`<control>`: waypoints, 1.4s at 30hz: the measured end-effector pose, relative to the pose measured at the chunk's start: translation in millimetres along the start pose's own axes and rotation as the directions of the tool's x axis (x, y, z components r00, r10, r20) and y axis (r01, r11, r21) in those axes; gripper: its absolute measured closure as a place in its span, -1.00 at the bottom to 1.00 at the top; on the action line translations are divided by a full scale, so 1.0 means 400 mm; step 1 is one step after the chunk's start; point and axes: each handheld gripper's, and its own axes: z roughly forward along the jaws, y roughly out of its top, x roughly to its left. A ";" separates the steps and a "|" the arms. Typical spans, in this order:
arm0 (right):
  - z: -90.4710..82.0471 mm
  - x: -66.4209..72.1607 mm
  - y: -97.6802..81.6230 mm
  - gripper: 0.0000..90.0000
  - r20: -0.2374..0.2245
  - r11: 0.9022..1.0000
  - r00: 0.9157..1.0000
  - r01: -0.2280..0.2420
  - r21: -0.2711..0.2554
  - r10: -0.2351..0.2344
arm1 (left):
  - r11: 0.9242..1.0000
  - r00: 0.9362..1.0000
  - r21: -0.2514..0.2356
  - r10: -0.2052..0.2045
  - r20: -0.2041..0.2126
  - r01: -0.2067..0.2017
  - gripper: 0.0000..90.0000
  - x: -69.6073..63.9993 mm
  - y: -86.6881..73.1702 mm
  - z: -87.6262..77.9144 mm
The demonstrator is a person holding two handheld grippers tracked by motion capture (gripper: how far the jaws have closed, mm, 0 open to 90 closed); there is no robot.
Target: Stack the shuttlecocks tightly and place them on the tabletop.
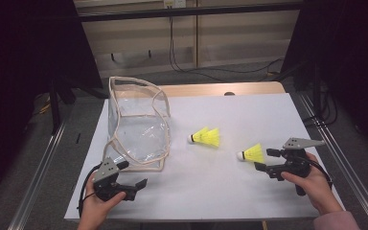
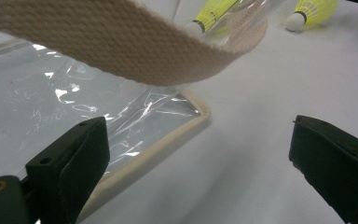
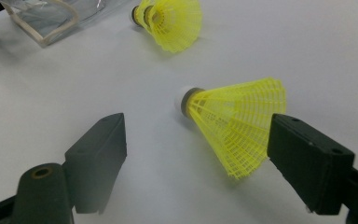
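My right tongs (image 1: 263,159) are spread, a yellow shuttlecock (image 1: 250,153) lying loose on the table (image 1: 249,196) between their tips. My left tongs (image 1: 141,183) are spread too, empty, at the near edge of the clear pouch (image 1: 136,127). Two nested shuttlecocks (image 1: 206,137) lie mid-table, with open white surface all around.
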 end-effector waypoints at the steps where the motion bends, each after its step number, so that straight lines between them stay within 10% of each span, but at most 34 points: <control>1: 0.001 0.002 0.000 -0.57 -0.003 1.000 1.000 -0.008 0.000 0.008 | 1.000 1.000 -0.012 -0.015 0.003 0.015 -0.89 -0.003 0.000 0.001; 22: 0.041 0.012 -0.005 -0.74 -0.018 0.999 1.000 0.018 0.034 -0.018 | 1.000 1.000 -0.004 -0.003 0.002 0.003 -0.89 -0.002 0.000 0.001; 42: 0.060 0.002 -0.006 -0.22 0.023 0.996 0.999 0.047 0.069 -0.049 | 1.000 1.000 -0.008 -0.002 0.000 0.002 -0.89 -0.002 0.000 0.001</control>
